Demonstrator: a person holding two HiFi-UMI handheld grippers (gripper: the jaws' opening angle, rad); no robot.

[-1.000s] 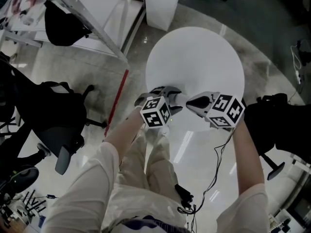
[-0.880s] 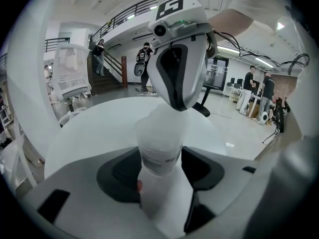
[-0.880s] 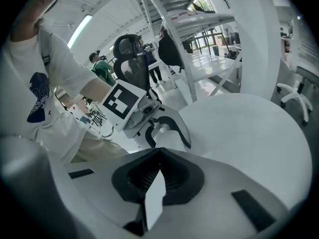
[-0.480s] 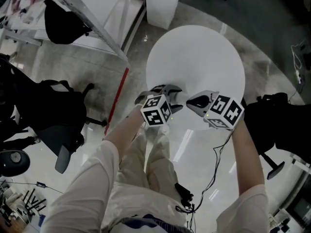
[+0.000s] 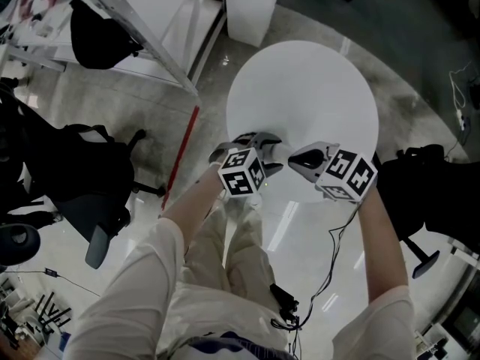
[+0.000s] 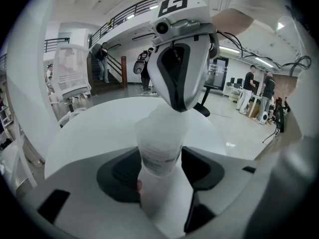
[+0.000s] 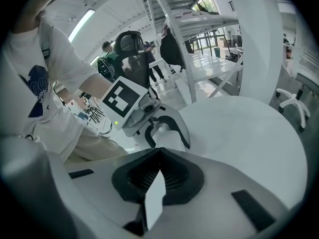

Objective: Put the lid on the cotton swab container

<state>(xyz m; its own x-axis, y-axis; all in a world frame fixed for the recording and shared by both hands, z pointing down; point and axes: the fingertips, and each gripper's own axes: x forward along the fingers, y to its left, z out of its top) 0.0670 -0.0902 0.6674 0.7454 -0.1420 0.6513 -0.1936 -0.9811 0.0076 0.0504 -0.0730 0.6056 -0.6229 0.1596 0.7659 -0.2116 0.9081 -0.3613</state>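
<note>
My left gripper [image 5: 264, 153] is closed round the cotton swab container [image 6: 159, 146], a translucent plastic tub with a printed label, and holds it upright just above the white round table [image 5: 315, 88]. In the right gripper view the container [image 7: 168, 139] shows between the left gripper's [image 7: 167, 131] dark fingers. My right gripper [image 7: 158, 180] is shut on a thin white piece seen edge-on, apparently the lid [image 7: 155, 203]. Its tips [image 6: 178, 103] hang right over the container's top, touching or nearly so. In the head view the right gripper [image 5: 295, 158] points left at the container.
The table's near edge lies under both grippers. Black office chairs [image 5: 82, 178] stand at the left and one chair [image 5: 431, 193] at the right. A white rack [image 5: 142, 28] and a white cabinet [image 5: 251, 6] stand behind. A cable [image 5: 337, 253] trails from the right gripper. People [image 6: 259, 86] stand far off.
Both grippers and the container keep their places. Only a chair at the far left edge has shifted.
</note>
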